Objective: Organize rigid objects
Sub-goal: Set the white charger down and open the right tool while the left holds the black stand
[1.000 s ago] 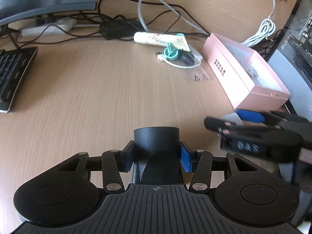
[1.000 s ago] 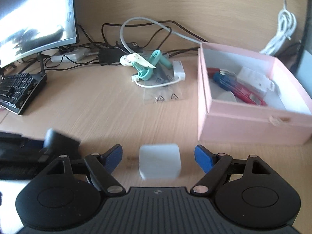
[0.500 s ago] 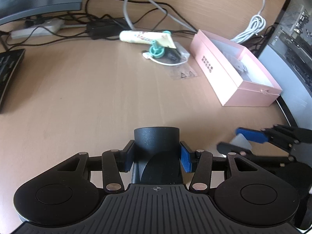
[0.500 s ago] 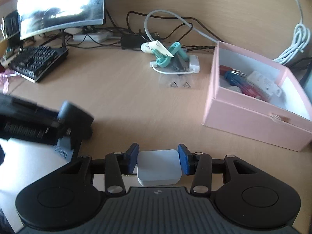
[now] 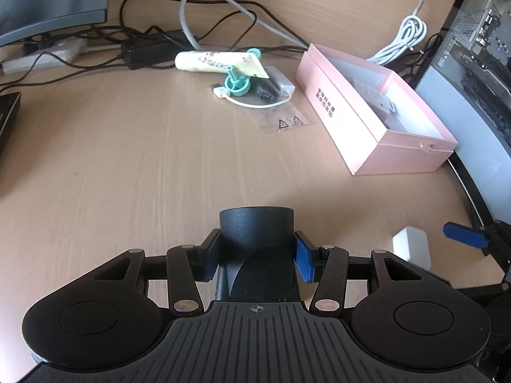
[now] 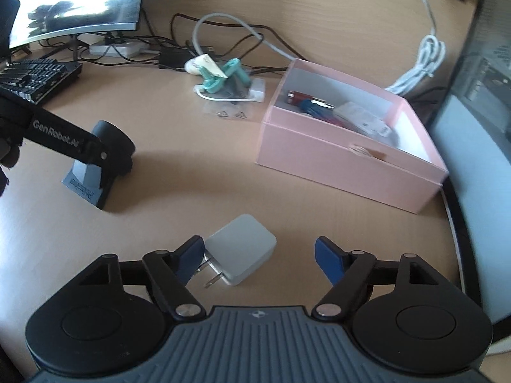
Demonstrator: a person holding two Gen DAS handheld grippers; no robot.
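My left gripper is shut on a black cylindrical stand, its pads pressing both sides. In the right wrist view the same stand rests on the desk at the left, with a grey label on its foot. A white charger plug lies flat on the desk between the fingers of my right gripper. Its jaws are opening and the right pad stands well clear of the plug. The metal prongs point towards the left finger. An open pink box with red, blue and white items sits beyond, to the right.
A cream tube, a teal plastic piece, a white cable and a clear bag lie at the back centre. A monitor, a keyboard and tangled cords fill the back left. A computer case stands right of the pink box.
The right gripper closed on the white plug, then opened again; the plug now lies turned with its prongs showing. The right gripper has drifted right, away from the left one, which keeps its hold.
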